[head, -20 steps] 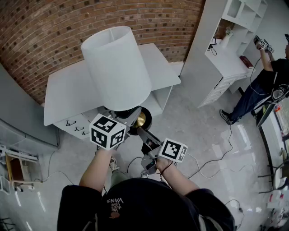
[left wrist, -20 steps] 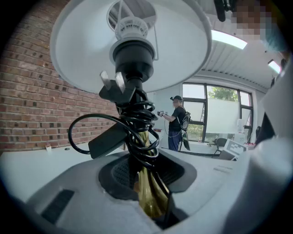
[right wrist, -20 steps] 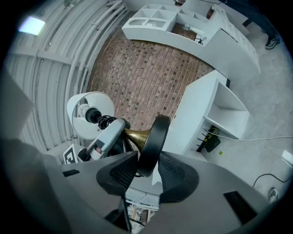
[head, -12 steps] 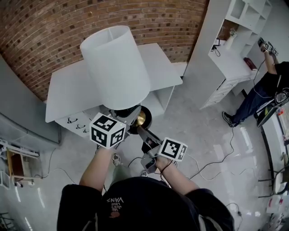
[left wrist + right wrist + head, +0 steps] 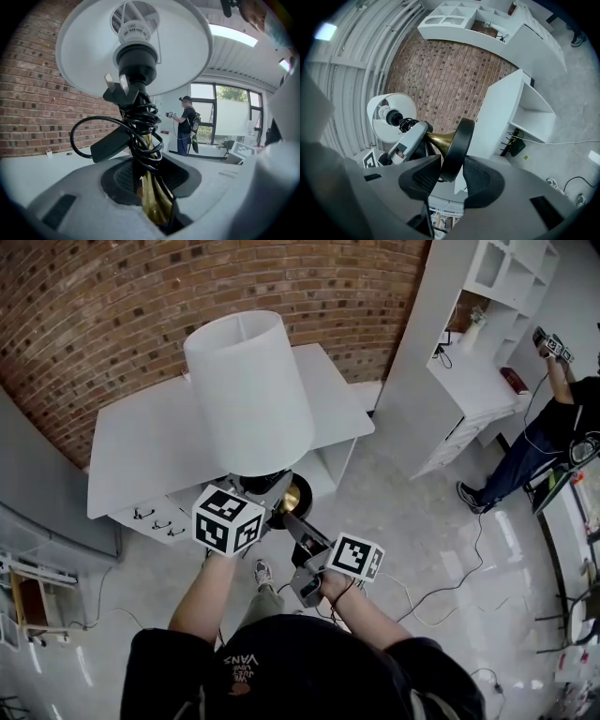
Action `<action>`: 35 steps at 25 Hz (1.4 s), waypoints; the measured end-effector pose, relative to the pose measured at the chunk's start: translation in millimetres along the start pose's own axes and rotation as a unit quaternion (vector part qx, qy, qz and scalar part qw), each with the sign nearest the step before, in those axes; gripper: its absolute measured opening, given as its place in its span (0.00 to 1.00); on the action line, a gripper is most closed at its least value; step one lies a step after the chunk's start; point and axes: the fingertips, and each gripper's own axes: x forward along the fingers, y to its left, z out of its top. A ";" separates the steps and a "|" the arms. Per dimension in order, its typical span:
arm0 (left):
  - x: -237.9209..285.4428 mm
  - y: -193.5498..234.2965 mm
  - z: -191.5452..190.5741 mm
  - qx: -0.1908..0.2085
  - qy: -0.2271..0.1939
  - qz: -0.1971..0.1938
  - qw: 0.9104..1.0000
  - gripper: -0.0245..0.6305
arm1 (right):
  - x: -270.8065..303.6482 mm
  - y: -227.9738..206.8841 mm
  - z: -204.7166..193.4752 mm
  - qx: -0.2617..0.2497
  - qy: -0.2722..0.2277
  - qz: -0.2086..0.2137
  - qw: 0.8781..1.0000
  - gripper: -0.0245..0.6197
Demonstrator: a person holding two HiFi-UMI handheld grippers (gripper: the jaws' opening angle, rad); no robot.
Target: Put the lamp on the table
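**Lamp (image 5: 251, 399) up in the air, held by both my grippers**

I hold the lamp tipped over. Its white shade (image 5: 89, 42) is at the far end and its round black base (image 5: 300, 493) is at the near end.

My left gripper (image 5: 151, 204) has its fingers part way shut, tight on the thin gold stem (image 5: 149, 187). A black cord (image 5: 140, 117) is wound round the stem just above my grip.

My right gripper (image 5: 451, 172) has its fingers wide apart. They squeeze the rim of the base from both sides.

The white table (image 5: 141, 442) is on the far side, against the brick wall (image 5: 112, 306). In the head view the shade covers part of the table top. The base hangs by the table's near edge, over the grey floor (image 5: 403, 512). The lamp does not stand on the table yet.

A person (image 5: 553, 418) stands far off to the right, by white shelves (image 5: 487, 334).
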 end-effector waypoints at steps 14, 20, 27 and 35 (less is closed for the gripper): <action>78.4 139.0 26.9 0.009 0.016 -0.018 1.000 0.22 | 139.4 -22.7 78.3 0.011 -0.012 -0.021 1.000 0.26; 101.2 202.9 38.3 0.016 0.017 -0.027 0.999 0.22 | 204.2 -27.5 104.3 0.010 -0.021 -0.022 1.000 0.26; 118.3 253.8 36.7 0.017 0.024 -0.033 0.999 0.22 | 255.2 -38.6 118.0 0.015 -0.020 -0.027 0.999 0.26; 160.9 289.4 32.3 -0.003 0.031 -0.013 0.999 0.22 | 284.3 -65.8 153.6 0.017 0.001 -0.030 0.999 0.26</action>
